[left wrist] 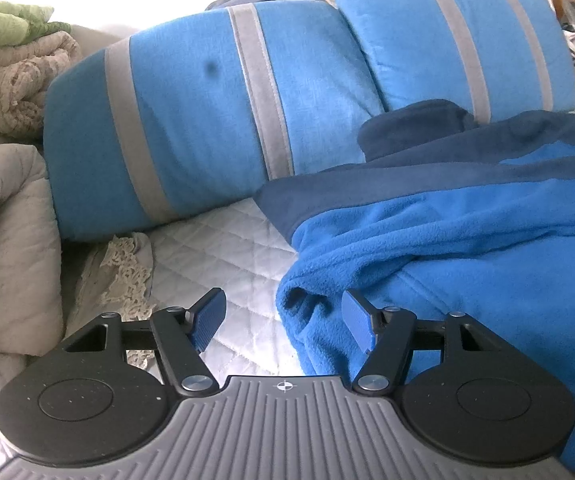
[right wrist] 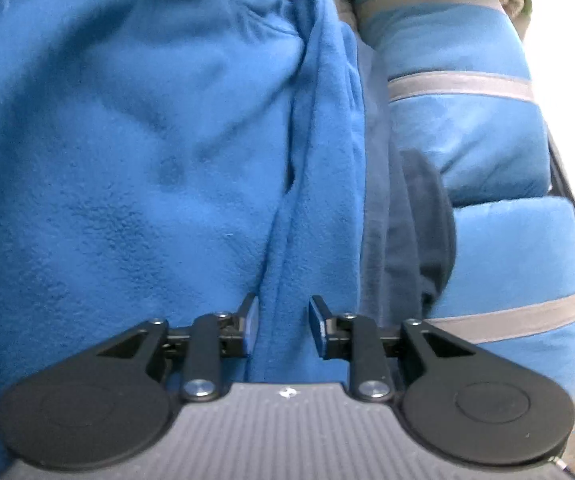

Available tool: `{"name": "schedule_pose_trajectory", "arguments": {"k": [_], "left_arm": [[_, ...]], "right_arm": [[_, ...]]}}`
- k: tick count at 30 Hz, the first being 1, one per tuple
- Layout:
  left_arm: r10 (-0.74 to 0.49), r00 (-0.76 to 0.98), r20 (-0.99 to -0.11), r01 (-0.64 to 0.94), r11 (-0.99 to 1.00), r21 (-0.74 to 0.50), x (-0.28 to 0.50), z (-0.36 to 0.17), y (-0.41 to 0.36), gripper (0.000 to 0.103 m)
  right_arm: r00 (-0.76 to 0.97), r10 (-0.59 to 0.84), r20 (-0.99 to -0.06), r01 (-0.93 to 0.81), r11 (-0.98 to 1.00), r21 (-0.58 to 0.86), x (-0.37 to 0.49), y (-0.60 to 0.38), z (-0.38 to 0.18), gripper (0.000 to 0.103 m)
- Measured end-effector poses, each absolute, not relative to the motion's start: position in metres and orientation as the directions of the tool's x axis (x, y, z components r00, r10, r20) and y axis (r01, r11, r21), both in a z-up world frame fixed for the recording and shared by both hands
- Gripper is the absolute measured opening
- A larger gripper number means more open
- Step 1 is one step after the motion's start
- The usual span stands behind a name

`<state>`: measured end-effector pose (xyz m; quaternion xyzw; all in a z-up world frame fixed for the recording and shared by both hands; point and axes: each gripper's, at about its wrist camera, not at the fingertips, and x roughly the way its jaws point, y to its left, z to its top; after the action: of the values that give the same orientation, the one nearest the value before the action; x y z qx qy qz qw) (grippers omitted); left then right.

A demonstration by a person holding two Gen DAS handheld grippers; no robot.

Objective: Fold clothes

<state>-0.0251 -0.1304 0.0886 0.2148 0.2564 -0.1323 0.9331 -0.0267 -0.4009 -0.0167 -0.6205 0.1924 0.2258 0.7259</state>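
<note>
A blue fleece jacket point(left wrist: 467, 248) with darker navy panels lies crumpled on a white quilted bed cover point(left wrist: 223, 248), its far edge against two blue cushions with grey stripes point(left wrist: 215, 112). The left tool point(left wrist: 283, 320) hovers released at the jacket's left edge, its jaws spread wide: the right pad sits just over a fold of fleece, the left pad over bare quilt. A beige quilted blanket point(left wrist: 7, 248) and folded beige and green textiles point(left wrist: 11, 64) lie at the far left. In the right wrist view, the right tool point(right wrist: 282, 322) is low over the jacket point(right wrist: 127, 160), its jaws partly apart on either side of a raised ridge of fleece; whether the pads press the cloth cannot be told.
</note>
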Motion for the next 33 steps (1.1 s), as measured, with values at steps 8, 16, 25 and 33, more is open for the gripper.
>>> {"name": "schedule_pose_trajectory", "arguments": {"k": [8,16,25,33], "left_arm": [[-0.145,0.842,-0.52,0.403,0.809,0.428,-0.029,0.08,-0.145,0.064],[-0.255,0.824,-0.506,0.556,0.529,0.641,-0.039,0.058,-0.181,0.064],[-0.28,0.826,-0.49,0.56,0.3,0.772,-0.037,0.032,-0.208,0.04],[-0.271,0.828,-0.491,0.551,0.233,0.801,-0.033,0.02,-0.221,0.036]], "right_arm": [[0.841,0.09,-0.534,-0.539,0.05,-0.841,-0.027,-0.4,-0.023,0.009],[0.834,0.117,-0.539,-0.552,0.166,-0.817,-0.017,-0.411,0.012,0.007],[0.832,0.135,-0.538,-0.554,0.208,-0.806,-0.008,-0.417,0.036,0.007],[0.831,0.144,-0.537,-0.556,0.204,-0.806,-0.013,-0.421,0.042,0.007]]}}
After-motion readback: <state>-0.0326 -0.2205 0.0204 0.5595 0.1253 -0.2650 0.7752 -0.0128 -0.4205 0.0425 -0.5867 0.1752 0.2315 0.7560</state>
